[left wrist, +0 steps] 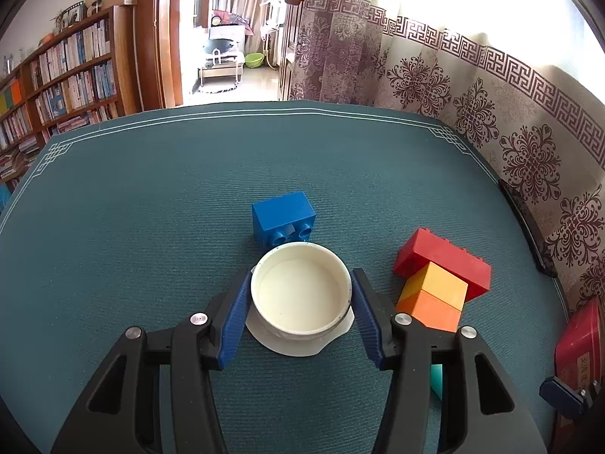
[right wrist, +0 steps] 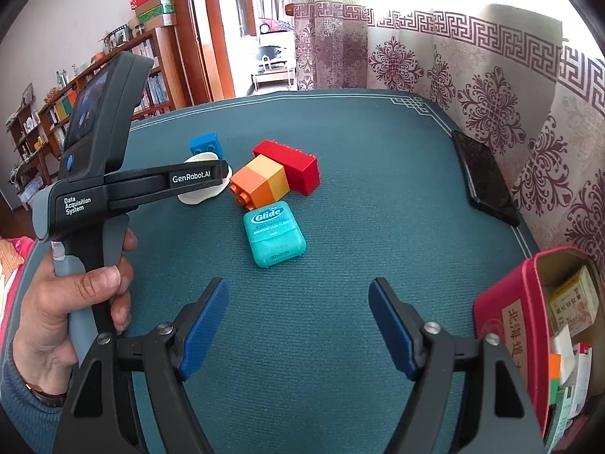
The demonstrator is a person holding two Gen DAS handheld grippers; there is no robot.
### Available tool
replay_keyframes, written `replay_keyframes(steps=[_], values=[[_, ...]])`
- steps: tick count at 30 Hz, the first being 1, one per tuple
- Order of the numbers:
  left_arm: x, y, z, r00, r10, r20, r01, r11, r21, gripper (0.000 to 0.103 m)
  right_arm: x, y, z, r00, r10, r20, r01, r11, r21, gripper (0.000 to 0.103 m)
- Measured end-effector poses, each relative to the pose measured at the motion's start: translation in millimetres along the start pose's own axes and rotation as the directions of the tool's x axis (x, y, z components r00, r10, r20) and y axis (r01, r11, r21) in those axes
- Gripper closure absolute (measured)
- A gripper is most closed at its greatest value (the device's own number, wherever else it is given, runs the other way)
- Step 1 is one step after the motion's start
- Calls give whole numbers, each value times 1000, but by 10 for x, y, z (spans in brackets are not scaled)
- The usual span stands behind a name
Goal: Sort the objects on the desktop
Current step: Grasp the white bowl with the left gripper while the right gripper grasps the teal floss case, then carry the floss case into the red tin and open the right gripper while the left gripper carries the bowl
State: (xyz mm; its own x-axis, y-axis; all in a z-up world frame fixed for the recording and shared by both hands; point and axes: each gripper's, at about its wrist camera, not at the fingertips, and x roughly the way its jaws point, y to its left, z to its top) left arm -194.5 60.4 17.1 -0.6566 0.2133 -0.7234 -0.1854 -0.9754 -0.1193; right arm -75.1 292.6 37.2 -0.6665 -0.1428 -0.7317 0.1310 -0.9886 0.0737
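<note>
My left gripper point(left wrist: 300, 283) is open, its blue pads on either side of a white round container point(left wrist: 301, 291) that stands on the green table mat point(left wrist: 151, 208); whether the pads touch it I cannot tell. A blue brick point(left wrist: 283, 217) lies just behind it. A red brick point(left wrist: 442, 261) and an orange-yellow brick point(left wrist: 433, 300) lie to the right. My right gripper point(right wrist: 298, 302) is open and empty above the mat. A teal floss box point(right wrist: 274, 234) lies ahead of it, near the bricks point(right wrist: 261, 183).
A red box point(right wrist: 506, 314) with several packets stands at the right edge, also in the left wrist view point(left wrist: 578, 344). A black phone point(right wrist: 484, 178) lies along the mat's right side by the curtain. The left hand-held gripper body point(right wrist: 113, 181) crosses the left of the right wrist view.
</note>
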Motion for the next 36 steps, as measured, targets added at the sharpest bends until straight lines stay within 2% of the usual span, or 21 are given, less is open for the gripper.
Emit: replay_keyframes(steps=[13, 21, 25, 31, 36], values=[[-256, 228, 103, 999, -16, 52, 20, 996, -86, 48, 375, 87, 246, 999, -27, -31, 27, 1000, -12, 24], [-274, 311, 123, 998, -25, 51, 31, 993, -117, 48, 642, 193, 306, 998, -43, -42, 41, 999, -32, 39], [-312, 317, 134, 998, -32, 60, 40, 992, -123, 48, 673, 289, 259, 997, -69, -35, 66, 995, -71, 55], [-361, 245, 145, 996, -54, 68, 61, 992, -113, 48, 602, 280, 205, 998, -58, -38, 56, 997, -47, 56], [-427, 166, 152, 994, -68, 81, 76, 992, -98, 48, 392, 200, 154, 999, -44, -16, 44, 999, 3, 58]])
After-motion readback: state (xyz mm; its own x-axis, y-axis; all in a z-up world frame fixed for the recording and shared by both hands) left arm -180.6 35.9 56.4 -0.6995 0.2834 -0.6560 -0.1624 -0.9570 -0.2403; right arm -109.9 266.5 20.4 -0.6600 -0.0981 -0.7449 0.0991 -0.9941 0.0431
